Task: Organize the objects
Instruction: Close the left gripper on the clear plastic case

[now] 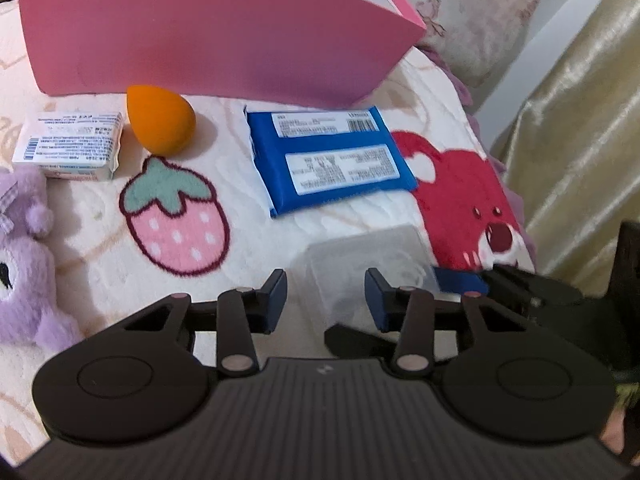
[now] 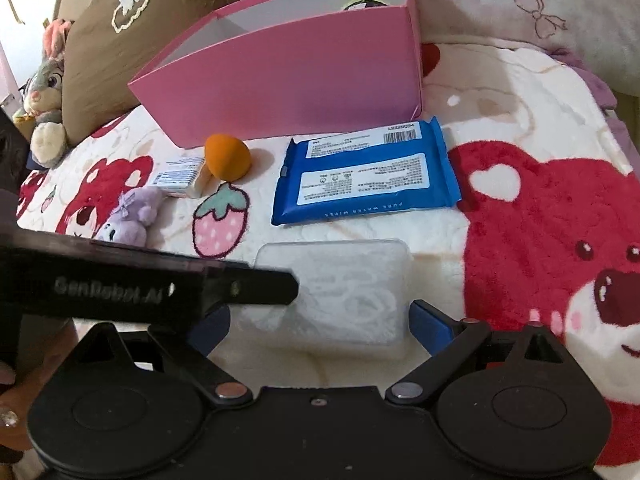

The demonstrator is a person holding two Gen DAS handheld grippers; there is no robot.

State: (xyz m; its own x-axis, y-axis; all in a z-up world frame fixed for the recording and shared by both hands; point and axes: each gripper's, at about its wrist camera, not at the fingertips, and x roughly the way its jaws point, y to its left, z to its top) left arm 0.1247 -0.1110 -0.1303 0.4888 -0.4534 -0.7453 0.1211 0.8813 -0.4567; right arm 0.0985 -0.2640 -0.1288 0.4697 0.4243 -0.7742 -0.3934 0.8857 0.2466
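With the clear box (image 2: 336, 292) on the blanket (image 2: 400, 224) between the right gripper's (image 2: 320, 320) wide jaws and the left gripper (image 1: 326, 294) narrowed beside it, holding nothing, the slick plastic could slip sideways.

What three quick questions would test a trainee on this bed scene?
1. True or false: the orange sponge lies on the blanket, outside the pink box.
2. Which thing sits between the open jaws of the right gripper? A) orange sponge B) clear case C) blue wipes pack
3. Fill in: the plush toy nearest the strawberry print is ___ in colour.

Key: 1 true; 2 B; 3 purple.
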